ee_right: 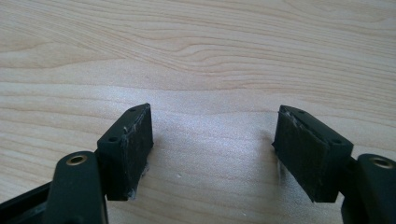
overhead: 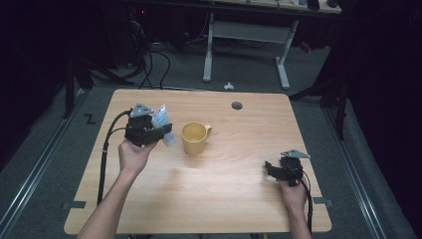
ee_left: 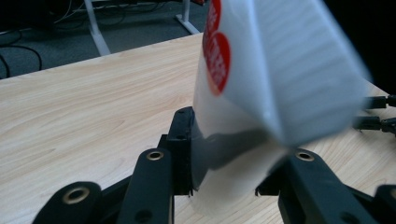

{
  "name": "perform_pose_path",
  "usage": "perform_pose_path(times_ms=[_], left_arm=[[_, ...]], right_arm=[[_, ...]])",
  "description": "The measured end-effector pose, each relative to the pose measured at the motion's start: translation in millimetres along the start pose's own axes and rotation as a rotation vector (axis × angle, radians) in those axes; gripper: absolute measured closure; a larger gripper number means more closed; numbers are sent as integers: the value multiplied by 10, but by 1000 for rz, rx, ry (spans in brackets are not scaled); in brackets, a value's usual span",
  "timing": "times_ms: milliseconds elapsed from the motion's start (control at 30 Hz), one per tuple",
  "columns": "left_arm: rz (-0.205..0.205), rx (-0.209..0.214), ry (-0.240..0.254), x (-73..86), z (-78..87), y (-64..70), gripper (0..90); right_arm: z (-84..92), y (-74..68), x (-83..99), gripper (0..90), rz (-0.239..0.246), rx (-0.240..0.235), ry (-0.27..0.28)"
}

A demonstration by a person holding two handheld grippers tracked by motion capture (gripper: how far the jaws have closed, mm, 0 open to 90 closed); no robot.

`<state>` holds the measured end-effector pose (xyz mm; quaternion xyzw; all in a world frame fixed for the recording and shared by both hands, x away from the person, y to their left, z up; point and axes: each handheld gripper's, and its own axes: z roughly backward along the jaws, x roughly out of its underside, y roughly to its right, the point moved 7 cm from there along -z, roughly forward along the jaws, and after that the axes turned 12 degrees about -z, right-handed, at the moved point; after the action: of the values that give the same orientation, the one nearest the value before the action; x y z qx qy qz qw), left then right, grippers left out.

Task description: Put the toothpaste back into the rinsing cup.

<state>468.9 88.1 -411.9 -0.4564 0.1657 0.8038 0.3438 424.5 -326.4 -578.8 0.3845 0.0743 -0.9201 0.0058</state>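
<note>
- A white packet (overhead: pixel 161 121) is clamped in the left tool (overhead: pixel 158 130), left of centre, just beside a yellow mug (overhead: pixel 194 138).
- The right tool (overhead: pixel 270 167) is held spread and empty at lower right, over bare table (overhead: pixel 234 199).

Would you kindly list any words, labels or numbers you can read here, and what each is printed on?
Packet held in the left gripper: red round labels with white lettering, too blurred to read; faint lines of small print, also unreadable.
Yellow mug: no text seen.
Table: no text seen.
</note>
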Motion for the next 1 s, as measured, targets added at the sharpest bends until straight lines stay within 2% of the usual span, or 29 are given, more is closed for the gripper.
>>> perform_pose_path(times_ms=[500, 1000], left_arm=[[-29, 50, 36, -295, -57, 134, 662], [-65, 74, 34, -492, -183, 245, 663]], right_arm=[[0, 1, 0, 283, 3, 0, 0], [0, 0, 0, 283, 1, 0, 0]])
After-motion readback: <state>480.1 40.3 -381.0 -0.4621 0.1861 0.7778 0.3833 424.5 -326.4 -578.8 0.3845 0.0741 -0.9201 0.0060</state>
